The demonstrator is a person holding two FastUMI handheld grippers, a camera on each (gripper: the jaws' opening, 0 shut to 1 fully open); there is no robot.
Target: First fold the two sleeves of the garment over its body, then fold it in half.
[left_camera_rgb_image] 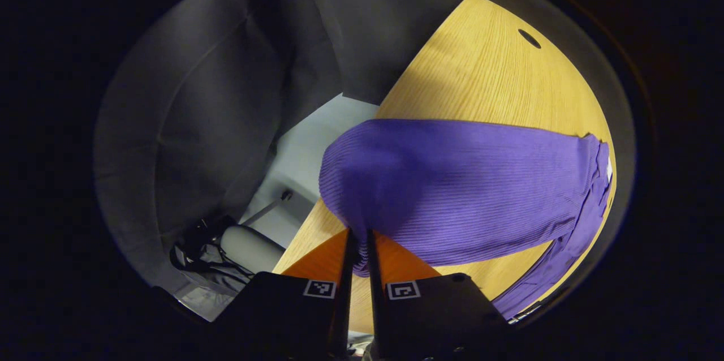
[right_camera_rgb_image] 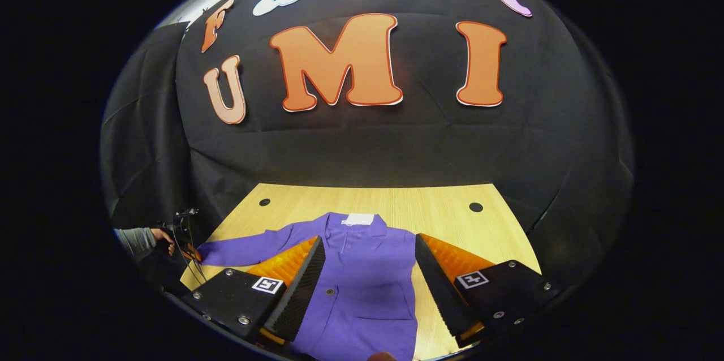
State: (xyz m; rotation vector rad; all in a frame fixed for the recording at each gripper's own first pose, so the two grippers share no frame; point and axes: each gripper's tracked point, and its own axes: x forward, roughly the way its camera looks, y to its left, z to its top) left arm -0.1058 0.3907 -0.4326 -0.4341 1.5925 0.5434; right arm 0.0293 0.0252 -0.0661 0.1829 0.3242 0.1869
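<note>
Between the fingers of the left gripper (left_camera_rgb_image: 358, 248), which stand almost together, a bunch of purple ribbed cloth is pinched: this is the cuff end of a sleeve (left_camera_rgb_image: 452, 180) of the garment (right_camera_rgb_image: 362, 276). Ahead of those fingers the sleeve runs off across the tabletop (left_camera_rgb_image: 486, 67) towards the body.

The right gripper (right_camera_rgb_image: 367, 270) hangs with its fingers spread wide and nothing in them, the front of the garment lying flat on the tabletop below the gap, collar at the far end.

The cloth looks light, soft and limp, so it should drape and sag from any one point, and may drag the body along if pulled fast. The cuff seems a fair place to hold for the sleeve fold; the hem corners would likely suit the halving.

The left gripper view gives the grip and the weave close up. The right gripper view gives the whole layout, with a person's hand (right_camera_rgb_image: 161, 235) at the outstretched sleeve's end, far to the left of its own fingers.
</note>
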